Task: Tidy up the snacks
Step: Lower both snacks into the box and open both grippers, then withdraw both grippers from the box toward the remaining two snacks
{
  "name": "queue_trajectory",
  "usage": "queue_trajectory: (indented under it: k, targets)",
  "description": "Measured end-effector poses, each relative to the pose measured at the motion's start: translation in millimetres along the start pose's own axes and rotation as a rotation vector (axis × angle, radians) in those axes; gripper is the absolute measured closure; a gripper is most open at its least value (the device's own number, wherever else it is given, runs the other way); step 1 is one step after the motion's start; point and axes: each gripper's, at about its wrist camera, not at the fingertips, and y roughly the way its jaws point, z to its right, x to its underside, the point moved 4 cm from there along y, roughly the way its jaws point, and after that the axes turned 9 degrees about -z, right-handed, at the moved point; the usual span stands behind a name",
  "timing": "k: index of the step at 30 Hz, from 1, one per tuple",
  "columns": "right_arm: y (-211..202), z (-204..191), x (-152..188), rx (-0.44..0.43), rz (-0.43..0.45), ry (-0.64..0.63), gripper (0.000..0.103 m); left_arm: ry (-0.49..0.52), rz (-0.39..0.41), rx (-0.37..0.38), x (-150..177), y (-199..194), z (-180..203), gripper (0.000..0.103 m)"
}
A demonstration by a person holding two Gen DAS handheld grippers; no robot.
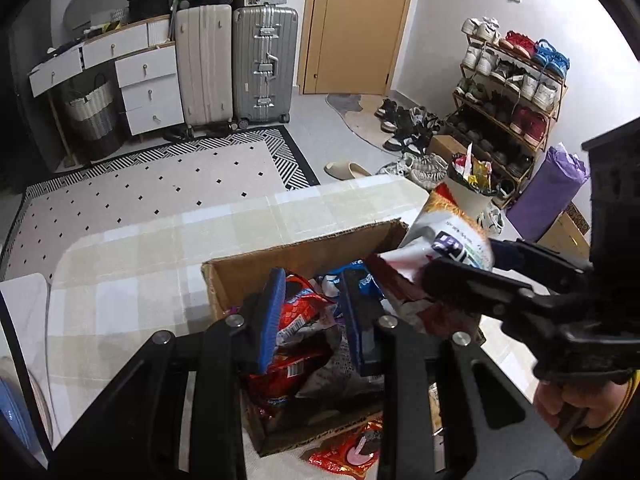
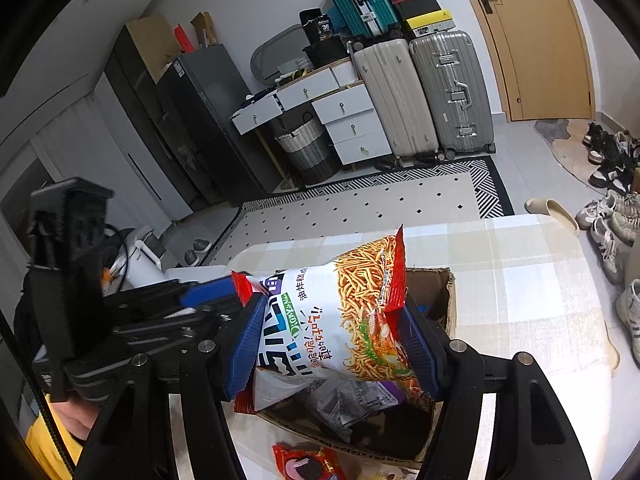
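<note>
Checked tablecloth (image 1: 132, 248) covering the table, patterned rug (image 1: 160, 184) lying beyond. Right gripper (image 2: 332, 340) gripping the noodle-snack bag (image 2: 352, 316) above the cardboard box (image 1: 304, 252). Left gripper (image 1: 312, 316) nearly closed on nothing, hanging over the box's red packets (image 1: 296, 312). Suitcases (image 1: 236, 64) and door (image 1: 356, 24) standing far past the box.

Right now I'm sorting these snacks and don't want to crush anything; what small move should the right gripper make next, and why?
Probably lower a little and release. The right gripper clamps the noodle-snack bag just above the open cardboard box, already full of packets, so a short drop lands it softly inside.
</note>
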Motion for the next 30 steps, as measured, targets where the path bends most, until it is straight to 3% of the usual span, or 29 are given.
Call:
queue_trajectory:
  k: [9, 12, 25, 30]
  targets:
    - [15, 3, 7, 0.051, -0.039, 0.022, 0.035, -0.009, 0.003, -0.023, 18, -32, -7, 0.067]
    - [18, 2, 9, 0.072, -0.048, 0.019, 0.034, -0.020, 0.004, -0.038, 25, -38, -10, 0.056]
    - [2, -17, 10, 0.082, -0.003, -0.016, 0.033, -0.035, -0.010, -0.046, 48, -57, -14, 0.054]
    - [-19, -27, 17, 0.063, 0.032, -0.020, 0.033, -0.059, 0.036, -0.069, 67, -80, -10, 0.051]
